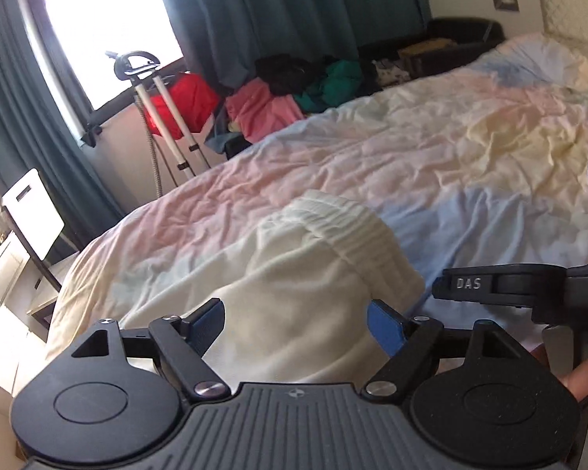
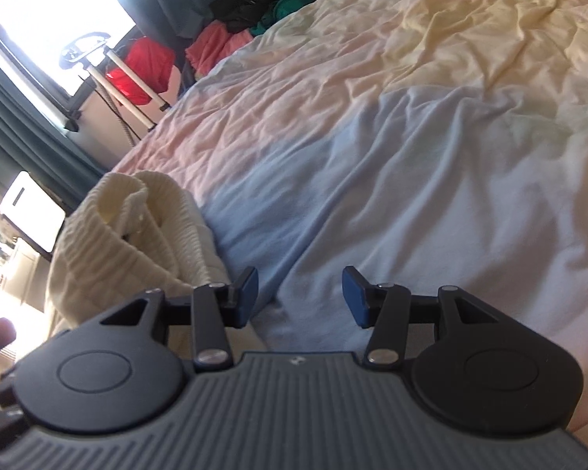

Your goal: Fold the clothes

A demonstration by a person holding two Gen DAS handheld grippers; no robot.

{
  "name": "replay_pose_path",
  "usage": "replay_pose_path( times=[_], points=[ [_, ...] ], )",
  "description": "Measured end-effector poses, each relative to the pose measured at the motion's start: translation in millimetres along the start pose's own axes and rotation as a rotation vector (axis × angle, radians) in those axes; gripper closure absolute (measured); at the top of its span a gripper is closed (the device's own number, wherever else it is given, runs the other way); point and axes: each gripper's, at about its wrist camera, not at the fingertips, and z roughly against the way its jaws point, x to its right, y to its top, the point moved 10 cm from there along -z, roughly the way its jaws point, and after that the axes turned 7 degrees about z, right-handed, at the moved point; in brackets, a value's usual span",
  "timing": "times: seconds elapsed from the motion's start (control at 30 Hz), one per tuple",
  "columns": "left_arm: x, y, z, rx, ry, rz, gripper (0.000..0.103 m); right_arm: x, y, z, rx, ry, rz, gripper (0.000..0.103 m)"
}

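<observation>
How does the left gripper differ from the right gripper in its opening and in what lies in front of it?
The left gripper stands wider open than the right gripper. The left gripper points at the cream garment, which lies between and beyond its fingers, while the right gripper points at the bare bedsheet, with the garment off to its left side. Both are open, hold nothing and have blue pads.

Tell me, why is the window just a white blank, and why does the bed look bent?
Left wrist view: daylight overexposes the window, and the fisheye lens curves the bed. Right wrist view: the same blown-out window, a tilted horizon, slightly soft cream garment.
</observation>
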Motion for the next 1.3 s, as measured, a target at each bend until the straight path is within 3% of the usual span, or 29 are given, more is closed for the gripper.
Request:
replay_pose_path(
  times=[0.13,0.2,0.33,0.4,0.57,0.6,0.67,0.77,0.83,1.0,1.17,1.3],
  points=[
    [-29,-26,6,0.002,0.026,0.004,0.018,-9,4,6,0.032,0.037,0.006,0.052],
    [-46,-39,8,0.043,0.008,0.030,0.018,-12,6,10,0.046,0.060,0.001,0.052],
    [-86,-71,14,0.118,0.041,0.116,0.017,-15,10,13,0.065,0.102,-0.028,0.052],
    [-105,-90,17,0.111,0.028,0.194,0.017,-18,12,18,0.084,0.152,-0.059,0.052],
    [-132,-122,18,0.112,0.033,0.259,0.009,-33,17,33,0.129,0.310,-0.131,0.052],
    [-135,-122,19,0.109,0.029,0.279,0.009,-35,16,35,0.128,0.342,-0.150,0.046],
    [-137,-120,22,0.112,0.011,0.301,0.009,-42,14,40,0.129,0.412,-0.188,0.024],
    [-129,-114,25,0.122,-0.030,0.237,0.007,-60,7,43,0.096,0.455,-0.148,0.016],
    [-120,-114,22,0.129,-0.039,0.175,0.005,-72,-2,35,0.037,0.466,-0.108,0.016],
    [-109,-117,8,0.157,0.030,0.040,0.004,-82,-21,-3,-0.091,0.425,-0.116,0.016],
    [-111,-115,-11,0.166,0.110,-0.012,0.003,-96,-14,-20,-0.032,0.391,0.011,0.017],
    [-109,-121,-20,0.166,0.173,-0.065,0.003,-104,-8,-13,0.029,0.376,0.119,0.050]
  ],
)
